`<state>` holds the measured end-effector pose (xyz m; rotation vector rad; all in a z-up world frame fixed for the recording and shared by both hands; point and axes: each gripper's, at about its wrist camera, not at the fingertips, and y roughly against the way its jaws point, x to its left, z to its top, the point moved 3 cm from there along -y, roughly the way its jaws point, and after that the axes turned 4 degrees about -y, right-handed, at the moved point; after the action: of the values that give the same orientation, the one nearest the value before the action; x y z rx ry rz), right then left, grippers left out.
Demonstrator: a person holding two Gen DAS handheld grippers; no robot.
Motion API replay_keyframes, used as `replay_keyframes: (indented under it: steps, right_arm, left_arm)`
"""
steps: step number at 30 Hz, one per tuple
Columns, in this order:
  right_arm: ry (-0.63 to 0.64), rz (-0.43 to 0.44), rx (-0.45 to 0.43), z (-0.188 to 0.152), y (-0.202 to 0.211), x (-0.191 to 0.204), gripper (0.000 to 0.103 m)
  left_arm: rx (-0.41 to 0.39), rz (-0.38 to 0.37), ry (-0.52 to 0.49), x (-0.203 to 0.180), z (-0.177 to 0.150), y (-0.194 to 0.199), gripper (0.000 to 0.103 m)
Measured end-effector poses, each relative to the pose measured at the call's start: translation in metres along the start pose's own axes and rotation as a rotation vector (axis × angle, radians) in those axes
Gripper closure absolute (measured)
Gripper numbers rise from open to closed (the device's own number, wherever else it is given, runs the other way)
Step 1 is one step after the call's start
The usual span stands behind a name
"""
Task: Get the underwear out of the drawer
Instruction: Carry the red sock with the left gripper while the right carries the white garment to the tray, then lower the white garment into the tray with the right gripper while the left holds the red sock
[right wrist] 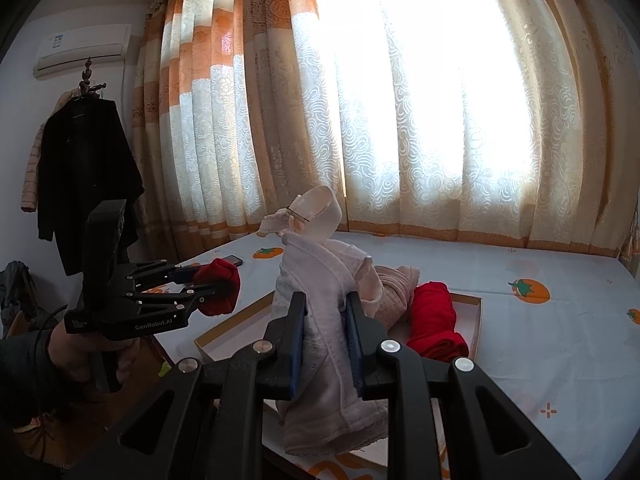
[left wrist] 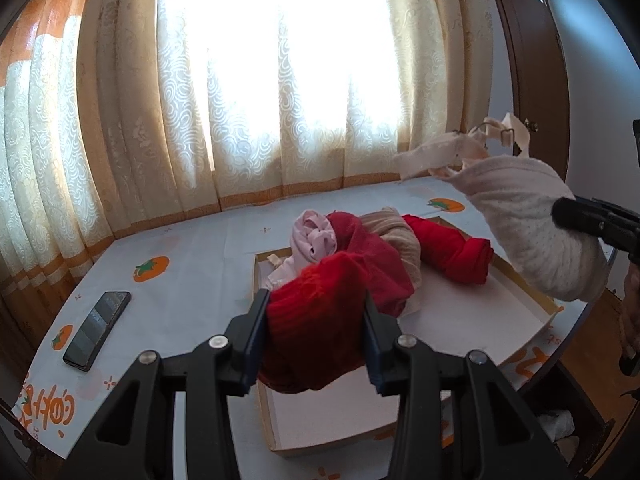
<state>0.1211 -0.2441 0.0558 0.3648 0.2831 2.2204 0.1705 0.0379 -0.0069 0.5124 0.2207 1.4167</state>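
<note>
A shallow cardboard tray [left wrist: 532,292] lies on the bed and holds a pile of underwear [left wrist: 384,240]: pink, dark red and beige pieces and a red roll [left wrist: 452,252]. My left gripper [left wrist: 316,314] is shut on a red knit garment [left wrist: 320,328], held just above the tray's near end. At the right edge, my right gripper [left wrist: 564,216] is shut on a pale pink bra [left wrist: 532,232], lifted above the tray with its straps trailing up. In the right wrist view the bra [right wrist: 320,280] sits clamped in the right gripper [right wrist: 326,320]. The left gripper [right wrist: 224,286] holds the red garment [right wrist: 218,284] over the tray [right wrist: 478,320].
A black phone [left wrist: 98,330] lies on the persimmon-print bedsheet [left wrist: 192,280] left of the tray. Bright curtains [left wrist: 260,100] hang behind the bed. A dark coat [right wrist: 84,188] hangs on a rack at the left. Dark wooden furniture [left wrist: 536,80] stands at the right.
</note>
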Motion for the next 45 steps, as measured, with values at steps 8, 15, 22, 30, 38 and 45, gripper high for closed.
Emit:
replay_keyframes:
  steps: [8,15,22,30,38,45]
  right_arm:
    - [-0.016,-0.029,0.027,0.004,-0.014,-0.012,0.082]
    - [-0.075,-0.054,0.077,0.003,-0.029,-0.029,0.082]
    - [-0.128,-0.076,0.163,-0.009,-0.050,-0.043,0.082]
    - [-0.100,-0.090,0.256,-0.027,-0.060,-0.052,0.082]
    - [-0.062,-0.112,0.314,-0.042,-0.066,-0.057,0.082]
    - [-0.041,-0.128,0.331,-0.049,-0.066,-0.056,0.082]
  left_arm:
    - [0.033,-0.004,0.001,0.003,-0.001,-0.012,0.062]
    - [0.087,-0.034,0.029,0.007,-0.002,-0.030,0.062]
    - [0.148,-0.063,0.031,0.005,-0.004,-0.045,0.062]
    - [0.212,-0.079,0.029,0.005,-0.015,-0.059,0.062]
    - [0.265,-0.099,0.027,0.001,-0.023,-0.070,0.062]
    - [0.300,-0.101,0.006,0.000,-0.032,-0.077,0.062]
